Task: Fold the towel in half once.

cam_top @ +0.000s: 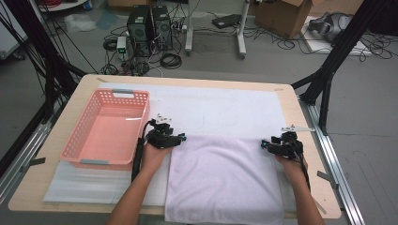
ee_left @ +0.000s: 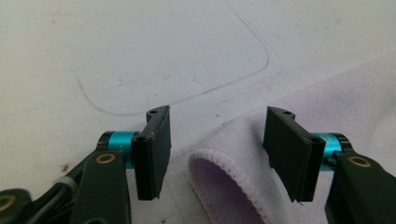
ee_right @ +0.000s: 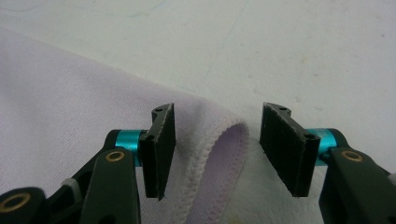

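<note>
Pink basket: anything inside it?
Nothing visible inside the pink basket; its floor looks bare. The near wall hides a strip of the floor closest to the person, so that part can't be checked.

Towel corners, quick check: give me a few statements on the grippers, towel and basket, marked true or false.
1. Both grippers have their jaws open. True.
2. The left gripper is clamped on the towel. False: its jaws stand apart, with the towel's hemmed corner between them.
3. The right gripper straddles a towel corner. True.
4. The towel lies inside the pink basket. False: it lies flat on the white mat, to the right of the basket.
5. The basket holds folded towels. False: nothing lies in it.
</note>
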Motion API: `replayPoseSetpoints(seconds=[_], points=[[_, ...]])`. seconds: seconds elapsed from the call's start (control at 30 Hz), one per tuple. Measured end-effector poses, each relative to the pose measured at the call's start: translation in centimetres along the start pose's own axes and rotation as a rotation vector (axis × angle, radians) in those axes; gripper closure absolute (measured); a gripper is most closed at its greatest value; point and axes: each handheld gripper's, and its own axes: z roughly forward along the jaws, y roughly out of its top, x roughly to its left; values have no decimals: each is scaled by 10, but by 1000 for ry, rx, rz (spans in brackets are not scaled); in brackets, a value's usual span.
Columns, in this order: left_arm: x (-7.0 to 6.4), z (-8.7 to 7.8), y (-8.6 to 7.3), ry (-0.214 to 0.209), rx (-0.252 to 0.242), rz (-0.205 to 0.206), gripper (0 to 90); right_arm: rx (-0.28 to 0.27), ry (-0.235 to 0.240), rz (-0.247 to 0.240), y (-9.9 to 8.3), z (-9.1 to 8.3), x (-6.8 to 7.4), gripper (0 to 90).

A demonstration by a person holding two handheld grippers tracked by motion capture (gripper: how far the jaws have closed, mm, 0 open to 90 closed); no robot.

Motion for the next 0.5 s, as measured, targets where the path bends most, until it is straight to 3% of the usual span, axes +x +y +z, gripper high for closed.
replayPoseSetpoints(seconds=[0.13, 0.2, 0.23, 0.27, 0.3, 0.33, 0.4, 0.5], points=[[-5, 1, 0, -5, 7, 43, 478, 29, -33, -53, 0, -2, 5, 529], [-8, 1, -1, 14, 14, 75, 517, 43, -36, -54, 1, -3, 7, 638], [-10, 1, -1, 28, 22, 95, 557, 51, -39, -49, 1, -3, 9, 687], [-11, 0, -1, -4, 33, 100, 645, 51, -29, -53, 1, -3, 10, 790], [-13, 0, 0, -22, 46, 107, 800, 57, -4, -46, 1, -3, 12, 833], [-15, 0, 0, -7, 49, 124, 832, 61, -29, -71, 1, -3, 16, 841], [-15, 0, 3, -2, 58, 98, 843, 75, -65, -121, 4, -3, 22, 854], [-10, -2, 9, 22, 5, 38, 848, 79, -82, -148, 8, -3, 22, 858]])
